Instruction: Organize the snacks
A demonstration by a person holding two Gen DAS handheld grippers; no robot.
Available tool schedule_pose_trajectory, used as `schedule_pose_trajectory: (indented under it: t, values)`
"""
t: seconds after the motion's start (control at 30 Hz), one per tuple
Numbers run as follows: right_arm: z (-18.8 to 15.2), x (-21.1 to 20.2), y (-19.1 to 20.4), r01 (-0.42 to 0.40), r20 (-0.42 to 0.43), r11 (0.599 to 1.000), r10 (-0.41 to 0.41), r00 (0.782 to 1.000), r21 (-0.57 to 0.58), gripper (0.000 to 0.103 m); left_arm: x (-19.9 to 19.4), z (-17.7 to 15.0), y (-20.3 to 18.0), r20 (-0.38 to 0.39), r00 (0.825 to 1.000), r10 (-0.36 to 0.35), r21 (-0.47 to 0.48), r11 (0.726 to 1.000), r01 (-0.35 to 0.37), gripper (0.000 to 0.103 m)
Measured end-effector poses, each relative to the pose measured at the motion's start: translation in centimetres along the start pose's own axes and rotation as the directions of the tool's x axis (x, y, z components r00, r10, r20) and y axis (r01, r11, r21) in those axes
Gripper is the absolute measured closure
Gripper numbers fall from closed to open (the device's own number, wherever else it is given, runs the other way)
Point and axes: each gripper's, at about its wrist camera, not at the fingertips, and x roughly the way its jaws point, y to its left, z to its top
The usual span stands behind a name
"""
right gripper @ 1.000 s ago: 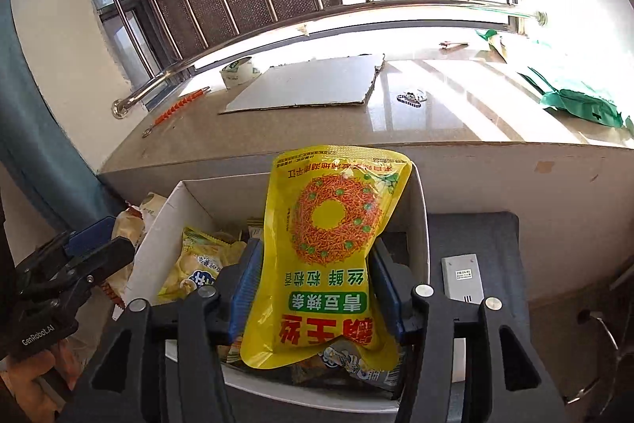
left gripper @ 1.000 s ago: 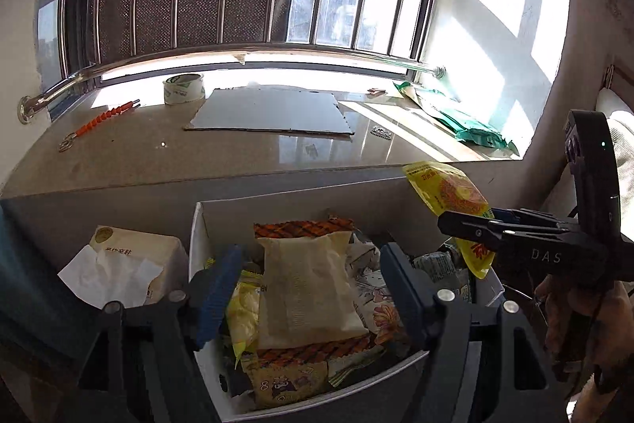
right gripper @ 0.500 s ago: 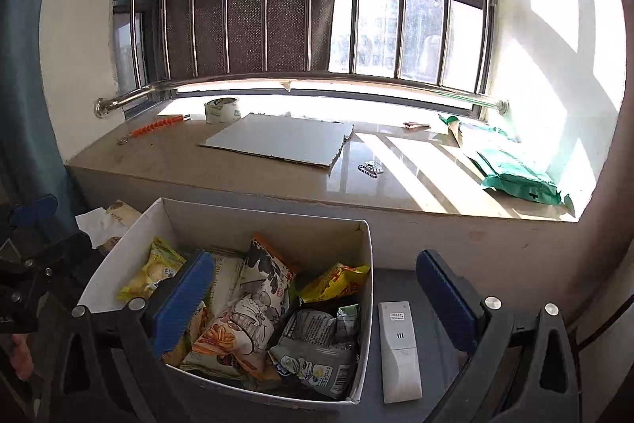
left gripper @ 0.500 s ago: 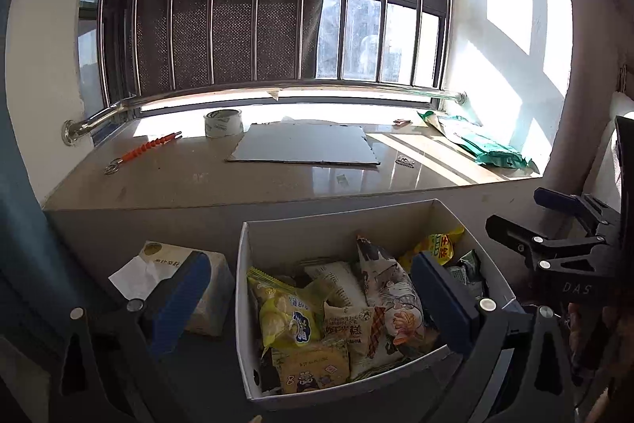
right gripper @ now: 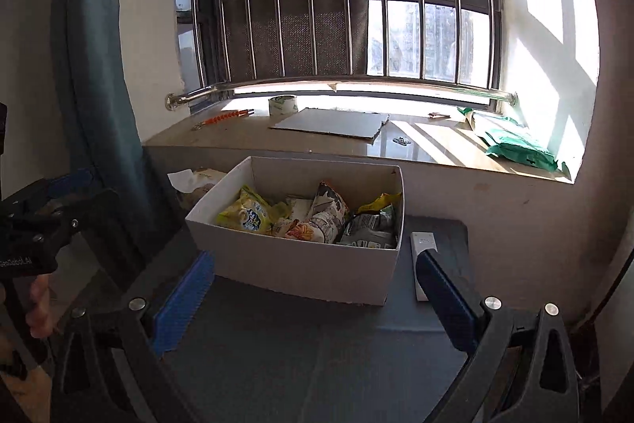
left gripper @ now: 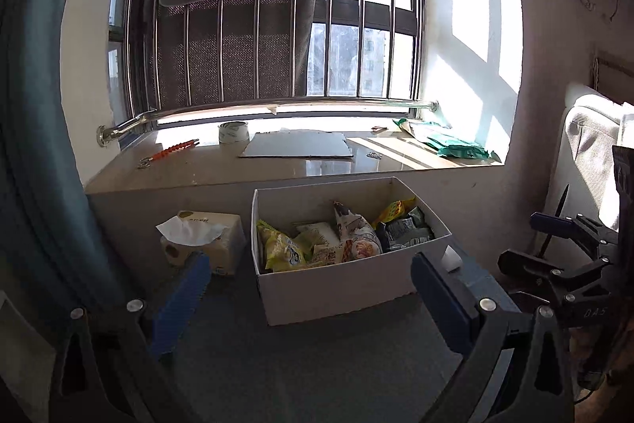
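Observation:
A white cardboard box [left gripper: 337,288] stands on a dark table below the window sill and holds several snack packs. Among them are a yellow-green bag [left gripper: 281,248], a patterned bag [left gripper: 356,232], a yellow bag [left gripper: 396,211] and a grey-green packet [left gripper: 404,230]. My left gripper [left gripper: 310,258] hangs open in front of the box, well back from it, with nothing between its blue pads. My right gripper [right gripper: 315,256] is also wide open and empty, short of the same box [right gripper: 293,264]. Each gripper shows at the edge of the other's view.
A tissue pack [left gripper: 198,236] sits left of the box and a white remote [right gripper: 423,242] lies along its right side. On the sill are a tape roll [left gripper: 233,133], a cardboard sheet [left gripper: 297,145], an orange tool [left gripper: 174,148] and green bags [left gripper: 455,145]. A blue curtain hangs at left.
The right gripper opened and let go of the yellow bag, which now lies in the box. The left gripper's jaws widened too. Both grippers drew back and the box looks smaller.

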Motion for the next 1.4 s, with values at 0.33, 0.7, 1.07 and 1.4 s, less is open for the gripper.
schedule_pose_trajectory:
  t: [0.33, 0.7, 1.07, 1.4]
  values:
    - [-7.2, -7.2, 1.5, -0.002, -0.016, 0.996, 0.003, 1.000, 0.094, 0.000, -7.3, -7.4, -2.1, -0.051, 0.998, -0.046, -0.054, 0.998, 0.043, 0.000]
    - [-7.4, -8.5, 2.3, -0.032, -0.005, 0.997, 0.032, 0.999, 0.065, 0.000, -7.8, -7.5, -2.7, -0.055, 0.996, -0.074, -0.057, 0.996, 0.071, 0.000]
    - [-7.6, -8.4, 2.3, -0.031, -0.015, 0.997, 0.032, 0.999, 0.065, 0.000, -7.8, -7.4, -2.7, -0.060, 0.996, -0.072, -0.059, 0.996, 0.069, 0.000]
    - [-7.7, -8.2, 2.6, -0.051, -0.021, 0.997, 0.053, 0.998, 0.061, 0.000, -7.6, -7.4, -2.7, -0.066, 0.995, -0.072, -0.063, 0.996, 0.067, 0.000]
